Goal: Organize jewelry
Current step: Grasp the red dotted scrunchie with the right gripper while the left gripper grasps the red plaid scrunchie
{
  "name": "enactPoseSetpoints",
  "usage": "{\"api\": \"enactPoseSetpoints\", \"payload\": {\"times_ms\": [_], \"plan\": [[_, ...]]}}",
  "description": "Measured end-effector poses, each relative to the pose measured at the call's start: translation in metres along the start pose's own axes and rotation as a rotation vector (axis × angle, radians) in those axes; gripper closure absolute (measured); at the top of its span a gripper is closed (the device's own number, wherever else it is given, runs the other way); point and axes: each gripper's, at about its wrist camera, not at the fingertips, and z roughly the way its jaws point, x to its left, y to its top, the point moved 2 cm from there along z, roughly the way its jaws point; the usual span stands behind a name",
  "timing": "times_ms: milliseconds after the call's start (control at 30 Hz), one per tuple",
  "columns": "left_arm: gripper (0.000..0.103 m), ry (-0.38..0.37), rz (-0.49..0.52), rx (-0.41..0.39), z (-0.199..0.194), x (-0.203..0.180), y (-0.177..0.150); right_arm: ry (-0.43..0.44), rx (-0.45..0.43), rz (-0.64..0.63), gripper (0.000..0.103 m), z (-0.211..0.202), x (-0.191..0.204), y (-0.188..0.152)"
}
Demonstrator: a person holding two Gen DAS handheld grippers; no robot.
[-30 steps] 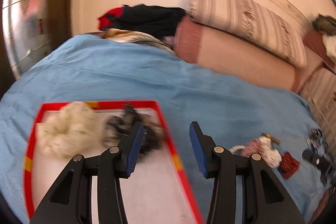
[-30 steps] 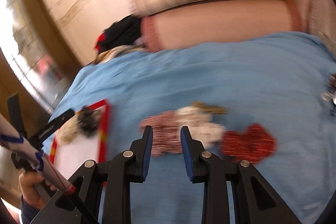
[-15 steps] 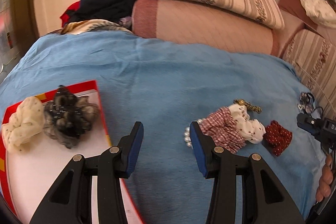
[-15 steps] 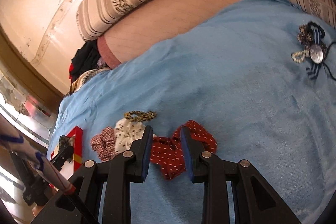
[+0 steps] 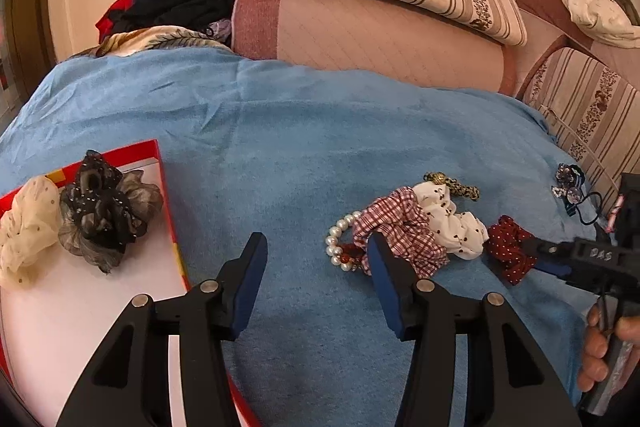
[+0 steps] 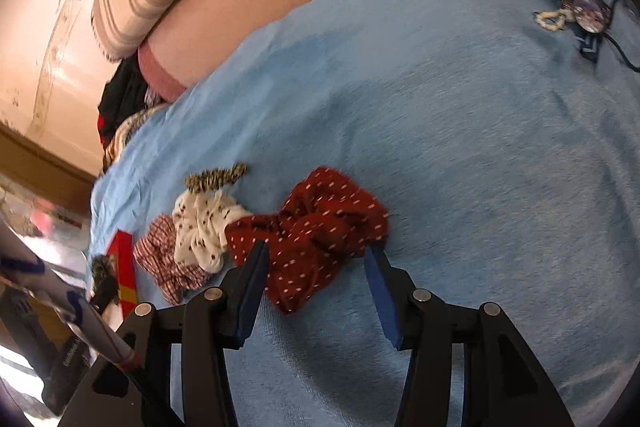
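The right gripper (image 6: 316, 259) hangs over the blue bed cover (image 6: 460, 155), its jaws spread and just opened wider; the red dotted scrunchie (image 6: 316, 223) lies between the blue pads (image 6: 253, 285), its near edge inside the gap, and the pads do not press on it. Left of it lie a white dotted scrunchie (image 6: 202, 227) and a checked scrunchie (image 6: 164, 261), touching one another. The left gripper (image 5: 314, 259) is also spread, jaws just widened, with only bed cover between them; a pearl bracelet (image 5: 340, 241) lies just by its right fingertip. Far left, the red-rimmed tray (image 5: 158, 163) holds a black scrunchie (image 5: 100, 203) and a cream scrunchie (image 5: 26, 223). Far right lies a small heap of hair ties (image 6: 576, 3).
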Motion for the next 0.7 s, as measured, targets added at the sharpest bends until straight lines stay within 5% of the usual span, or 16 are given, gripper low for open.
{"api": "enactPoseSetpoints", "payload": {"times_ms": [67, 300, 500, 533, 600, 700], "plan": [[0.052, -0.012, 0.003, 0.009, 0.001, -0.002, -0.001, -0.018, 0.015, -0.027, 0.096, 0.006, 0.002, -0.002], [0.046, -0.058, -0.026, 0.052, 0.014, -0.007, 0.010, -0.064, -0.169, -0.095, 0.096, -0.030, 0.007, 0.010], [0.047, -0.074, -0.006, 0.131, 0.050, -0.025, 0.021, -0.040, -0.177, -0.106, 0.096, -0.033, 0.010, 0.015], [0.051, -0.072, 0.002, 0.136, 0.056, -0.030, 0.022, -0.033, -0.174, -0.103, 0.096, -0.033, 0.011, 0.016], [0.099, -0.059, 0.026, 0.143, 0.061, -0.039, 0.020, -0.025, -0.175, -0.100, 0.096, -0.033, 0.010, 0.017], [0.098, -0.027, 0.048, 0.105, 0.053, -0.045, 0.015, -0.010, -0.183, -0.102, 0.096, -0.037, 0.012, 0.018]]}}
